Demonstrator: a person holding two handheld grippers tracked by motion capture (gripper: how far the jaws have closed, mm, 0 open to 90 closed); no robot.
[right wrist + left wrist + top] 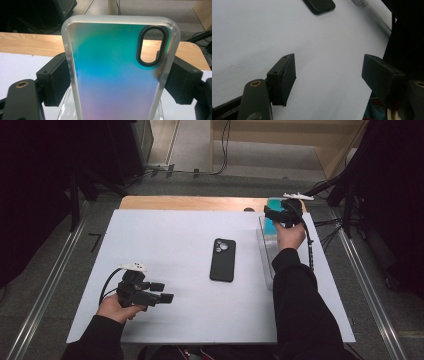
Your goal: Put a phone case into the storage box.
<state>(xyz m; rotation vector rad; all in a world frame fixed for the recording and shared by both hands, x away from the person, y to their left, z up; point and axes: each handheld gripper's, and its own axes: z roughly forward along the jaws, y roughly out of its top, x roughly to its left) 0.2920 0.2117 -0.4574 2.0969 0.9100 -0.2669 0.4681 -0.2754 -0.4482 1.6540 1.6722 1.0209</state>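
Observation:
A black phone (223,260) lies camera side up in the middle of the white table top (165,240); its end also shows in the left gripper view (319,6). My left gripper (164,292) rests low at the near left, open with nothing between its jaws (328,75). At the far right my right gripper (277,215) is shut on an iridescent teal phone case (270,226) with frosted edges. Its pads press the two long sides of the upright case (117,75). The case hangs over the far end of a clear plastic box (265,255).
The wooden table edge (190,202) shows beyond the white sheet. Cables and dark stands stand on the floor behind and to the right. The clear box's rim (65,107) lies just under the case.

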